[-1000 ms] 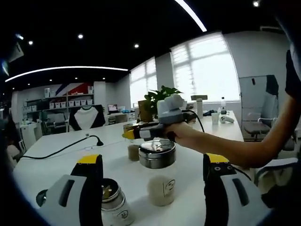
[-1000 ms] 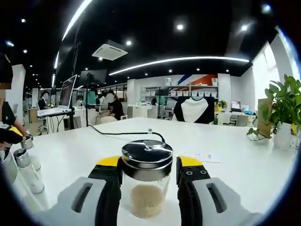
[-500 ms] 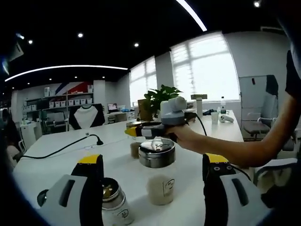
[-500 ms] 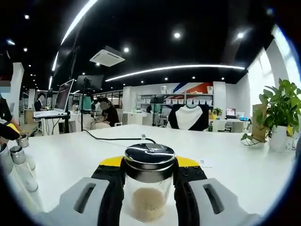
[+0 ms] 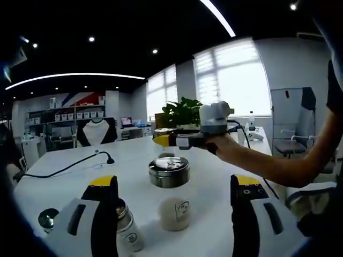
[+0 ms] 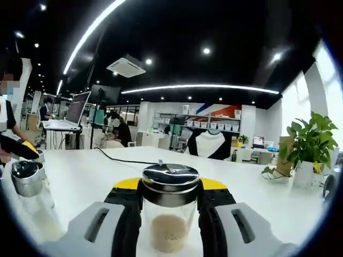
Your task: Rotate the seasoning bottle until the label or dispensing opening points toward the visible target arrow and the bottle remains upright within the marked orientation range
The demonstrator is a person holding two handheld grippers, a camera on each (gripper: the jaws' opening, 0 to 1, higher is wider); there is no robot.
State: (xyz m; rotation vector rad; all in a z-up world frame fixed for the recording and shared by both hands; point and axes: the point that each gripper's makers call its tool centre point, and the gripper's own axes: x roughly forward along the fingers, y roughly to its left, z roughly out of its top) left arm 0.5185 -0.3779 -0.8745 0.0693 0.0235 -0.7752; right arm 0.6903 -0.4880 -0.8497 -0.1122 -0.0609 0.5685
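Note:
A glass seasoning jar (image 6: pixel 169 214) with a shiny metal lid and pale powder stands upright between my right gripper's (image 6: pixel 170 184) jaws, which are shut on it. In the left gripper view that right gripper (image 5: pixel 163 142), held by a hand, hangs above the white table (image 5: pixel 80 176) with the jar's body (image 5: pixel 166 154) under its yellow tip. My left gripper (image 5: pixel 174 182) is open wide. A second jar (image 5: pixel 170 201) with a metal lid stands between its jaws, touching neither. The label on the held jar is too faint to read.
A smaller jar (image 5: pixel 127 235) sits by my left jaw, with a loose metal lid (image 5: pixel 48 218) further left. A black cable (image 5: pixel 64 166) crosses the table. One more jar (image 6: pixel 27 179) stands at the left of the right gripper view. A potted plant (image 6: pixel 308 139) stands at the far right.
My right gripper's jaws have closed onto the jar. In the left gripper view it has moved right and farther off with the jar. The left gripper stays open.

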